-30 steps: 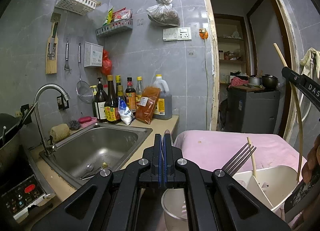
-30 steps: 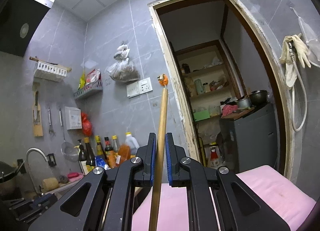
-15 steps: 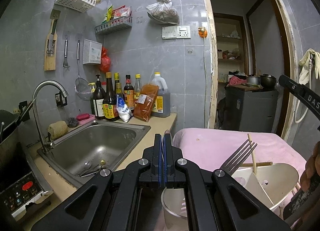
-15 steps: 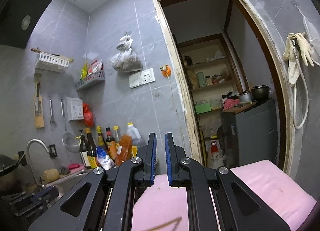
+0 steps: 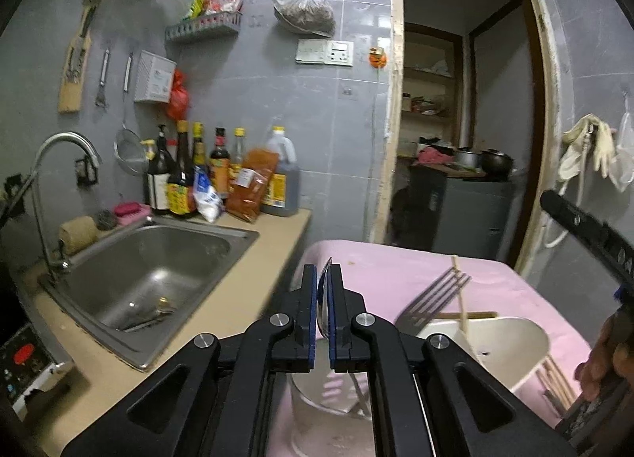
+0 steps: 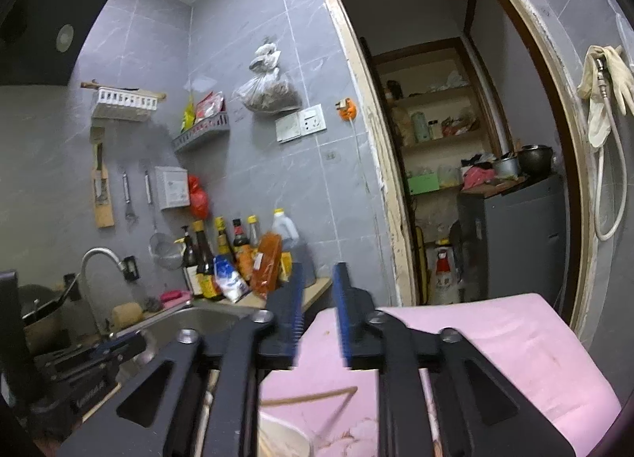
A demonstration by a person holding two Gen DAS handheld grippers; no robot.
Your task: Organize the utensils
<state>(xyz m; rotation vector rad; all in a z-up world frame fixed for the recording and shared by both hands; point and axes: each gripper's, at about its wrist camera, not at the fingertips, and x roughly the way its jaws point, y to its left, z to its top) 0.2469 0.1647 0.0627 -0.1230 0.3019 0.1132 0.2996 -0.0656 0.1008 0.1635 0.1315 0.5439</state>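
Spoon (image 5: pixel 325 300) is sitting edge-on between the left gripper (image 5: pixel 325 290) pads, bowl tip poking up past the fingertips; jaws are clamping it, above a white cup (image 5: pixel 317 389) on the pink cloth (image 5: pixel 400 271). Fork (image 5: pixel 434 300) and chopsticks (image 5: pixel 461 308) are leaning in the white holder (image 5: pixel 511 346) just right of the cup; one chopstick is lying across its rim. Right gripper (image 6: pixel 319 290) is opening, nothing between the jaws, pointing level over the cloth. A hand (image 5: pixel 608 358) is showing at the left view's right edge, near the holder. Sink (image 5: pixel 150 271) is sitting left of the cloth, with bottles (image 5: pixel 186 176) behind it.
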